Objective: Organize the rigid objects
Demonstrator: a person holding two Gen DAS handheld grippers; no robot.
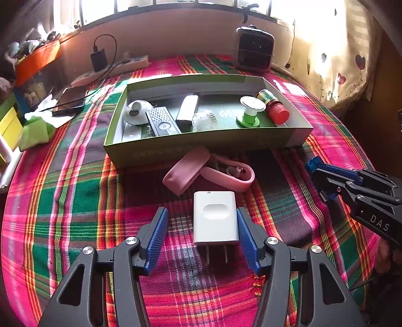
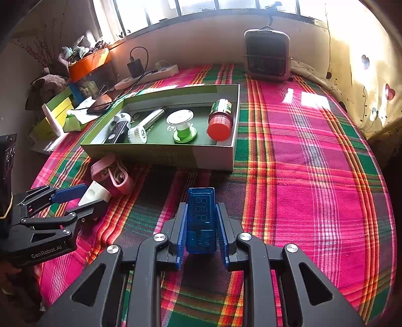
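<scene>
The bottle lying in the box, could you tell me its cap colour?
Red; the bottle shows best in the right wrist view.

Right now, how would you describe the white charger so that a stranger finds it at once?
On the plaid cloth, look in front of the green box. The white plug charger lies flat between the open left gripper, beside the pink band; only it has metal prongs.

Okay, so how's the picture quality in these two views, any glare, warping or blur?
Left wrist view: the window is blown out white, the curtain glares, and fisheye bows the box edges. Right wrist view: the same washed-out window, a bright sun patch on the plaid cloth, dark vignetted corners; the blue meter stays sharp.
</scene>
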